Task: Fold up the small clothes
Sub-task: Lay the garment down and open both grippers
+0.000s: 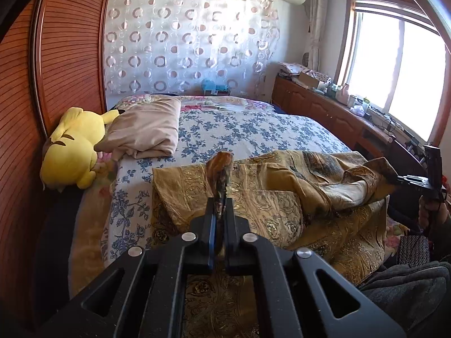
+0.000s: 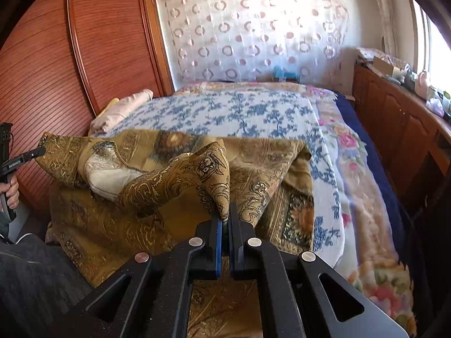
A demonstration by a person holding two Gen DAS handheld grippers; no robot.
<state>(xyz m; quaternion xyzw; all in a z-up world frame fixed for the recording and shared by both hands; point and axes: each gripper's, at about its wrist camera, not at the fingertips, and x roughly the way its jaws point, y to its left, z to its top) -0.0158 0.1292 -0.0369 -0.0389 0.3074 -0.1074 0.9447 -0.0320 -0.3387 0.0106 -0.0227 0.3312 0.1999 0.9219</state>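
Note:
A gold-brown patterned garment [image 1: 267,197] with a pale lining lies on the near end of the bed. My left gripper [image 1: 220,205] is shut on one edge of it, and the pinched cloth sticks up between the fingers. My right gripper [image 2: 224,217] is shut on another edge of the garment [image 2: 174,180] and lifts it off the bed. The right gripper also shows at the far right of the left wrist view [image 1: 400,180], and the left gripper at the far left of the right wrist view [image 2: 36,152]. The raised part folds over the rest.
The bed [image 1: 253,129] has a blue floral cover. A yellow plush toy [image 1: 70,149] and a folded beige cloth [image 1: 146,129] lie at its left side by the wooden wardrobe [image 1: 56,70]. A cluttered wooden cabinet [image 1: 338,112] runs under the window on the right.

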